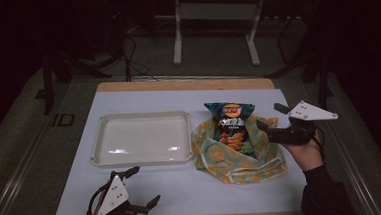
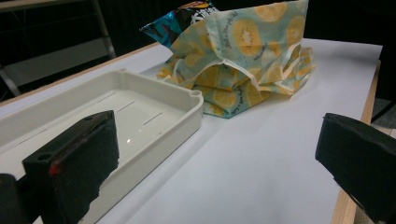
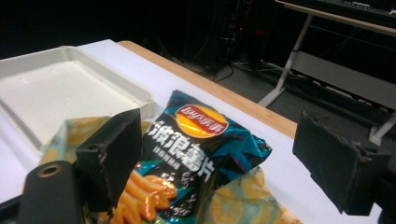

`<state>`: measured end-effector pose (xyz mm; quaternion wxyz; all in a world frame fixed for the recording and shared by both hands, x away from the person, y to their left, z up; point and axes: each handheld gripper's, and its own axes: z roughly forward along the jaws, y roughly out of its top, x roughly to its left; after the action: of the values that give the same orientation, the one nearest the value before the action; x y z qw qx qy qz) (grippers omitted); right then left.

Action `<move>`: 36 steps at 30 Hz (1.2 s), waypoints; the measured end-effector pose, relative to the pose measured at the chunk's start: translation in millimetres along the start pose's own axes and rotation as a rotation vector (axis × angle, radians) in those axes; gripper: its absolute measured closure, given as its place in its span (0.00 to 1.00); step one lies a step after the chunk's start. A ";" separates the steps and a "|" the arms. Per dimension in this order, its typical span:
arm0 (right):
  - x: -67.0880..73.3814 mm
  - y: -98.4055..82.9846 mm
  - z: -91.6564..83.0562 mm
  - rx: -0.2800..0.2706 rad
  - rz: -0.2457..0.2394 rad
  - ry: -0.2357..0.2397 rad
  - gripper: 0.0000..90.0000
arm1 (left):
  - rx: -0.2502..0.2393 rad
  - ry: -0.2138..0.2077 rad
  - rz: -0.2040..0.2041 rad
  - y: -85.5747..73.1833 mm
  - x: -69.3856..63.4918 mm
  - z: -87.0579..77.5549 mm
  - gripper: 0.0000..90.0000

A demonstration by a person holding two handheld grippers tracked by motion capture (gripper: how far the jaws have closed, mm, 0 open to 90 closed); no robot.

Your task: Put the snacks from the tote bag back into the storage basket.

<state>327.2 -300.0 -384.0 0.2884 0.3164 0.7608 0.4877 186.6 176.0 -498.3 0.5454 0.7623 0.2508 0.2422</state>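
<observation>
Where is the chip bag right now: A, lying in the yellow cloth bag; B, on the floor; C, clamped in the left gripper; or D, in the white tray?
A: the chip bag lies in the opened yellow cloth bag, beside the empty tray.

The chip bag (image 3: 196, 154) bears a "Lay's" logo (red-and-yellow), with Chinese characters beneath it.
</observation>
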 end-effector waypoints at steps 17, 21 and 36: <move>-27.4 -1.9 48.7 0.073 0.036 -0.002 0.17 | 0.008 0.000 0.003 -0.3 0.0 0.3 0.00; -35.3 -4.9 58.8 0.085 0.055 0.010 0.22 | 0.009 0.000 0.005 -0.5 0.0 0.4 0.00; -62.3 -23.0 94.7 0.144 0.061 0.057 0.27 | 0.019 0.003 0.008 -1.3 0.9 1.7 0.00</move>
<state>432.9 -302.0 -431.1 0.2282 0.3452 0.7919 0.4491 188.2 175.7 -500.0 0.5368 0.7680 0.2510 0.2429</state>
